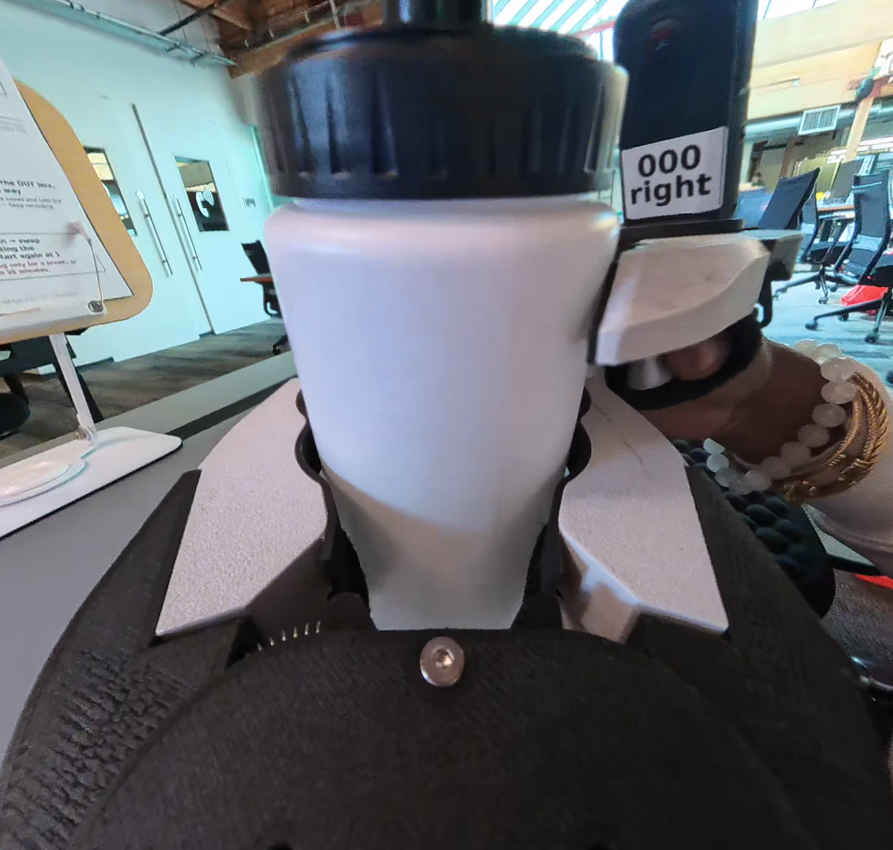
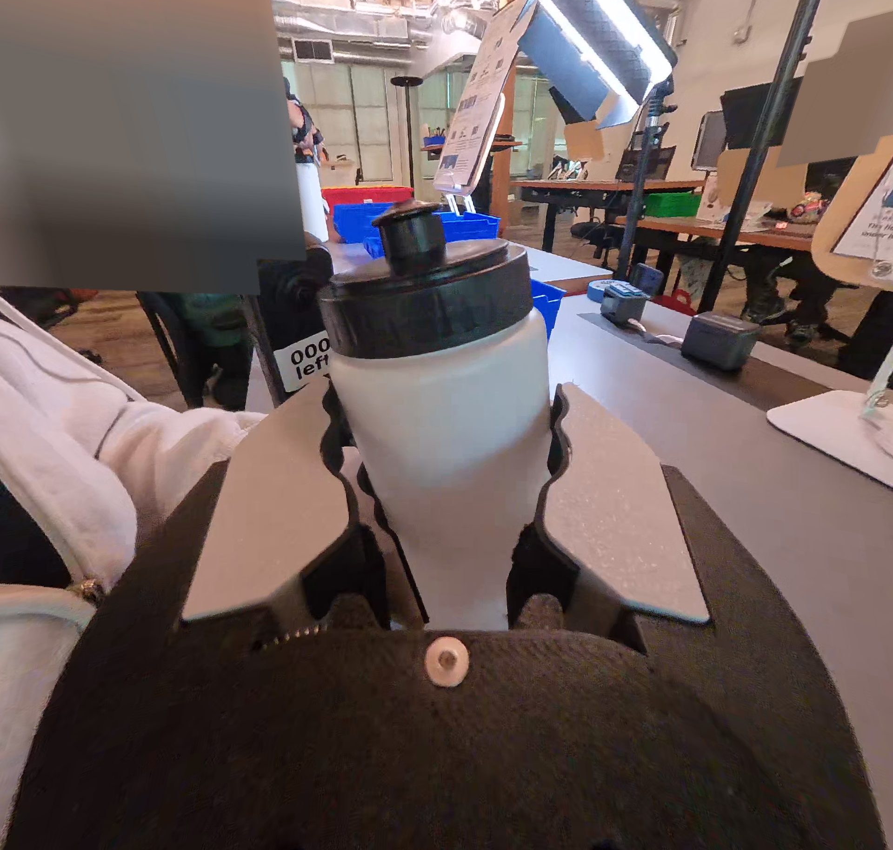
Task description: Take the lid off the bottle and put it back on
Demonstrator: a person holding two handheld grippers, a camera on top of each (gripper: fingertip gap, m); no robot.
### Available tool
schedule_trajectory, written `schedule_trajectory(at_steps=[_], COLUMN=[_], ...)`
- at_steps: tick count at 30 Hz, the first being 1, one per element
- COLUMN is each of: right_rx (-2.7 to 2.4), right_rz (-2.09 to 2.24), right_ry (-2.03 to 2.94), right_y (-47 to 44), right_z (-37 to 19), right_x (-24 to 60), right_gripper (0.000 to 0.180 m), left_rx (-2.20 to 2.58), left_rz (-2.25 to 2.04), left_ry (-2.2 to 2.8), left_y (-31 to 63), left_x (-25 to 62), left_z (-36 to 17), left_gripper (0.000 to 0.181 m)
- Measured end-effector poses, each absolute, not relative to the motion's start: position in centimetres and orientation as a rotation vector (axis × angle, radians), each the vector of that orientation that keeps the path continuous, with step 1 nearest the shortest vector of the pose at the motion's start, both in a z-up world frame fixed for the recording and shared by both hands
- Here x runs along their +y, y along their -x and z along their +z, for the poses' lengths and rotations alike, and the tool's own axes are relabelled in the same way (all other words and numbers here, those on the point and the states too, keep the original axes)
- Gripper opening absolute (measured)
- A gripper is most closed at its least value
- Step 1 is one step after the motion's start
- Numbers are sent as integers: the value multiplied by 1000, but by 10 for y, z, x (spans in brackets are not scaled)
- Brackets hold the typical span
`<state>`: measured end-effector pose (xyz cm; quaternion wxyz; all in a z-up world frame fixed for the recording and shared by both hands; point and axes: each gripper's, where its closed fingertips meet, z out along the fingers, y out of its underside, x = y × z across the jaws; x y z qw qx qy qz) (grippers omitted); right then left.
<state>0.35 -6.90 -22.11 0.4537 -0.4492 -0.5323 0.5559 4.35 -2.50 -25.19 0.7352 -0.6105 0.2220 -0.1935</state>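
Bottle (image 1: 435, 343) base behind left gripper (image 1: 442, 440)

Both grippers crowd the white bottle (image 2: 442, 435) from opposite sides, so its flanks are blocked. Above the black lid (image 2: 427, 310) the way looks open. On the grey table (image 2: 700, 440), a white stand base (image 2: 831, 426) sits far right, small grey boxes (image 2: 720, 339) farther back.

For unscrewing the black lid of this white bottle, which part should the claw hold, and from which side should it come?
Probably the lid's ribbed side wall, not its narrow spout. The wall is wide and grooved, so a turning grip should hold there. Come level from the side, across its width, while the left claw holds the bottle's body. The right claw now sits around the body, below the lid.
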Motion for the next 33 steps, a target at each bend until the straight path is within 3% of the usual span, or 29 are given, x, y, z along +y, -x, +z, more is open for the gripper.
schedule_trajectory(at_steps=[4,11,16,21,25,28,33], right_rx=[-1233,-904,-765,-829,-827,-844,-753], right_rz=[1251,618,282,212,187,155,247], right_ry=[1051,1263,1821,2262,2334,2309,1962], right_y=[-25,-148,-236,-251,-246,-243,-239], right_z=[-191,-99,-158,-266,-305,-313,-257], right_x=[-46,111,228,271,291,297,281], right_gripper=[77,76,76,77,76,71,108], left_rx=[406,171,146,185,213,231,179], left_rz=[-435,-359,-339,-280,-227,-172,-16], left_ry=[1213,1091,1069,1088,1109,1140,1221], left_y=[-33,16,23,20,20,23,55], left_x=[-30,-34,-36,-34,-32,-34,-71], left_z=[-228,-199,-195,-198,-202,-201,-186], left_gripper=[123,123,121,121,120,120,111])
